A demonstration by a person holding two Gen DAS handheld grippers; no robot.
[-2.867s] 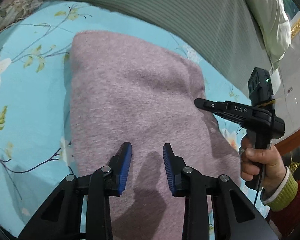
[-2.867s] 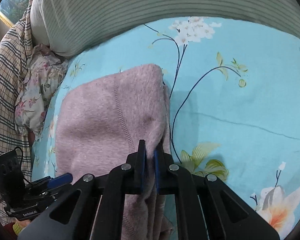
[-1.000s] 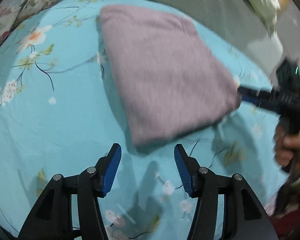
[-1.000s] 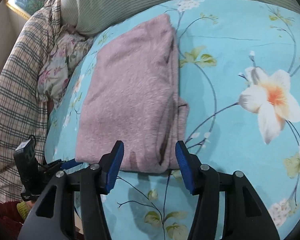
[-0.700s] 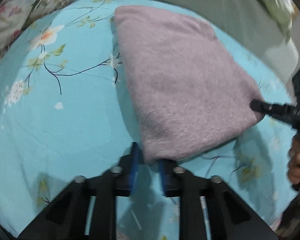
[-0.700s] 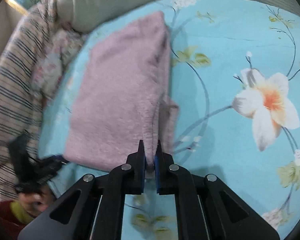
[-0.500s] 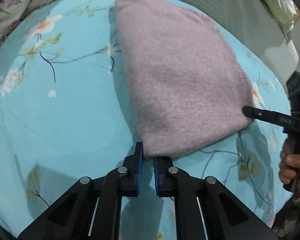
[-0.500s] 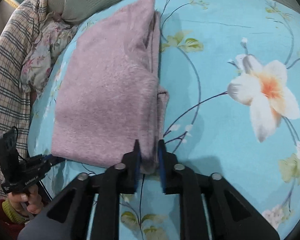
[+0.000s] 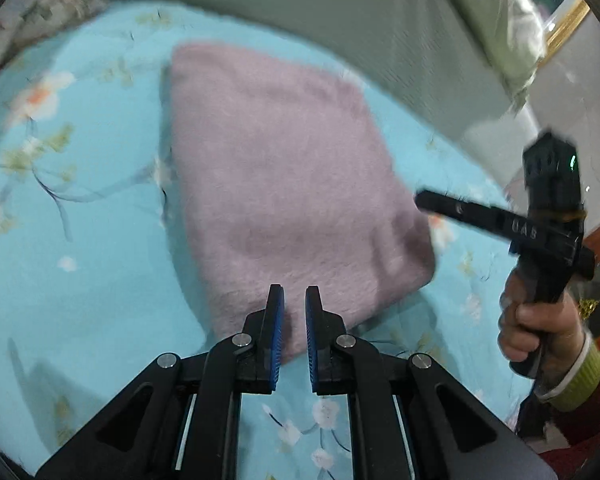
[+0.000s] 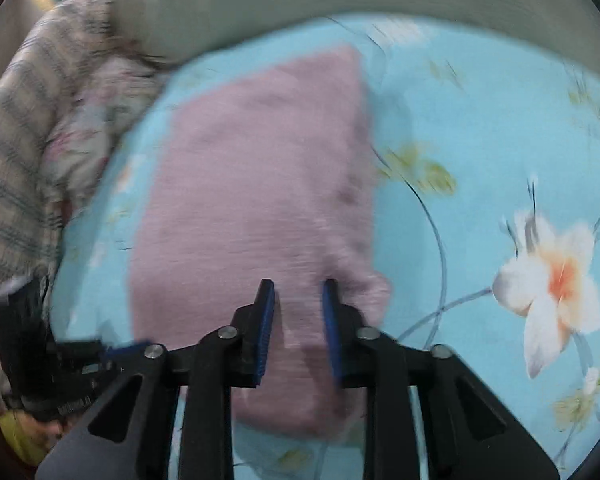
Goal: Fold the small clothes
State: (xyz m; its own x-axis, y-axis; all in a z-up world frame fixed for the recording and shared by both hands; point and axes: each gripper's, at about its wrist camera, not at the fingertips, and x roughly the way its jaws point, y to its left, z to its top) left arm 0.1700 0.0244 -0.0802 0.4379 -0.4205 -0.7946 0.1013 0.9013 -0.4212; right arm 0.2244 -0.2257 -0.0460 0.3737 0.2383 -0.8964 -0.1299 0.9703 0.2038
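A folded mauve fleece garment (image 9: 292,184) lies on the blue floral bedsheet (image 9: 80,248). My left gripper (image 9: 294,312) hovers over the garment's near edge, its jaws a narrow gap apart with nothing pinched between them. In the right wrist view the garment (image 10: 252,208) lies the same way, blurred. My right gripper (image 10: 296,304) is over its near edge with jaws parted and nothing held. The right gripper also shows in the left wrist view (image 9: 432,200), at the garment's right corner, held by a hand.
A grey striped pillow (image 9: 340,28) lies along the far side of the bed. A plaid blanket and floral cloth (image 10: 48,128) pile up at the left. The left gripper shows at the lower left of the right wrist view (image 10: 116,350).
Both grippers were shut on the garment's near edge half a second ago. Now both have let go and opened, the right wider, and moved forward over the garment.
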